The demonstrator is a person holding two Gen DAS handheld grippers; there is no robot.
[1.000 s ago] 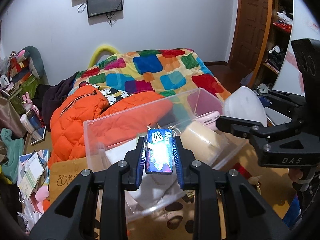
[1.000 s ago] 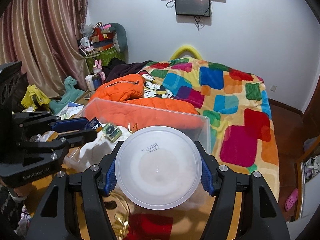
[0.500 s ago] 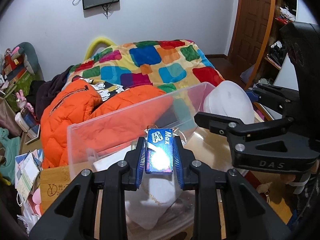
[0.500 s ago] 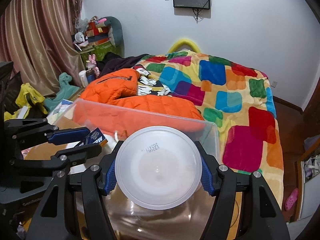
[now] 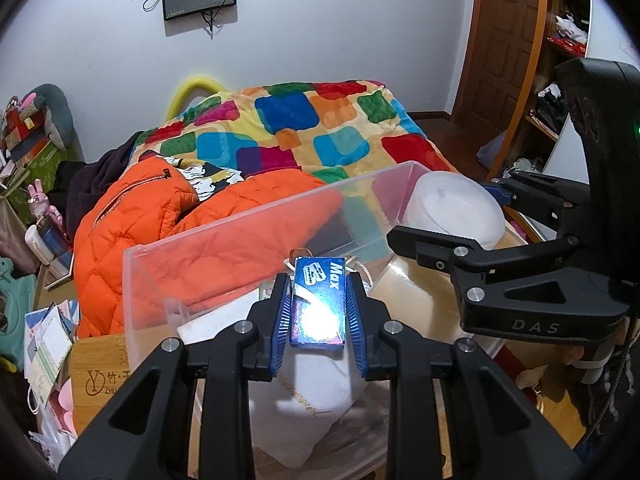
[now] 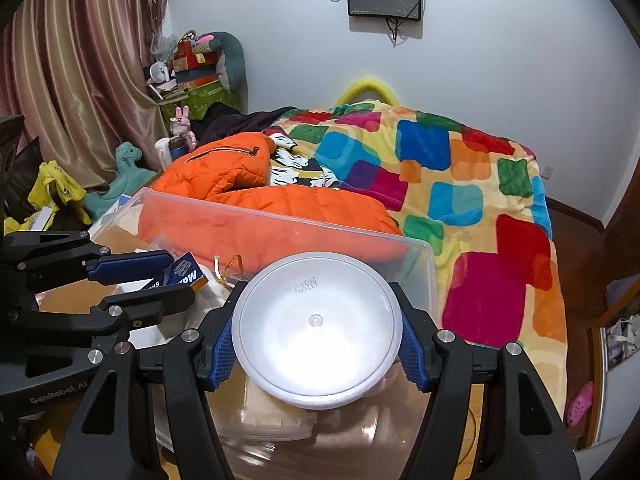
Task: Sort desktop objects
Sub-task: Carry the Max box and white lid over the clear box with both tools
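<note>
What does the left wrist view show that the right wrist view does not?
Only the left view: a wooden door and shelves. Only the right view: a pink curtain and a green dinosaur toy. Both: the clear bin, the left gripper shut on a blue box, and the right gripper shut on a white tub.
</note>
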